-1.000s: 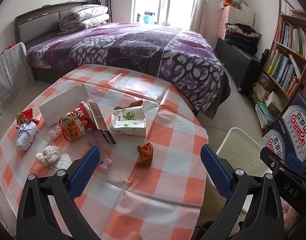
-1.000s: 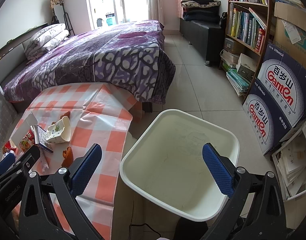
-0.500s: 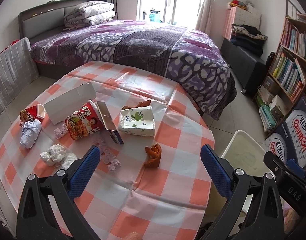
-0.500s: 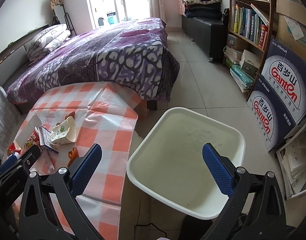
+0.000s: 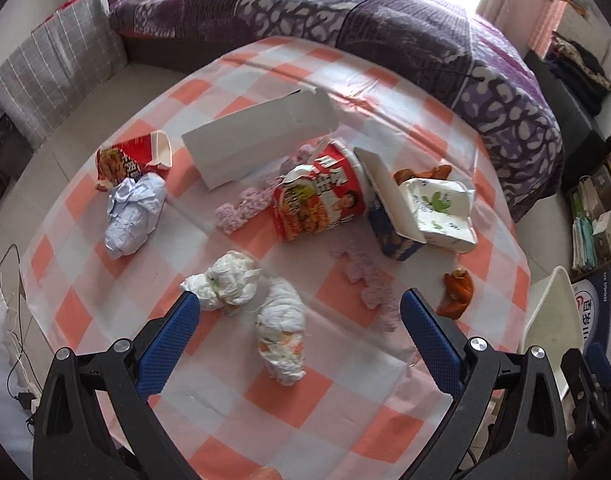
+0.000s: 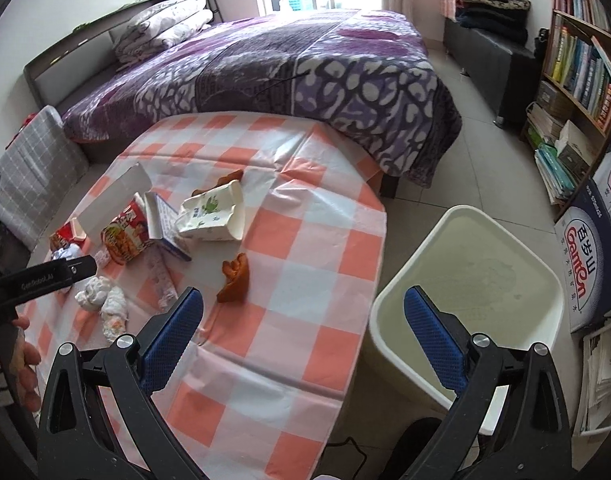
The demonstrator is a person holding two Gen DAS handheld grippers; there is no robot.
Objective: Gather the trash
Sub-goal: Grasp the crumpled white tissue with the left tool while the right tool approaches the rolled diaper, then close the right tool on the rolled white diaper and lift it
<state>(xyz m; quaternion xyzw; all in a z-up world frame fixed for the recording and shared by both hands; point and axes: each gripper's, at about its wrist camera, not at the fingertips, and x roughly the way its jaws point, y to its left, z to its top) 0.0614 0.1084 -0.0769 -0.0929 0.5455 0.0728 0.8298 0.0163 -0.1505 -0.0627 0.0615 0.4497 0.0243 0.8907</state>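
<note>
Crumpled tissues (image 5: 241, 280), a red noodle cup (image 5: 319, 198) on its side and orange peel (image 5: 457, 290) are lying on the checkered table (image 5: 289, 396); the white bin (image 6: 477, 280) is standing beside it.

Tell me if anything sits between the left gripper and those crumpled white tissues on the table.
Nothing visible does. The left gripper is open above the checkered tablecloth, and the crumpled white tissues lie right at its fingertips, one wad between them. The noodle cup and other trash lie farther back.
</note>
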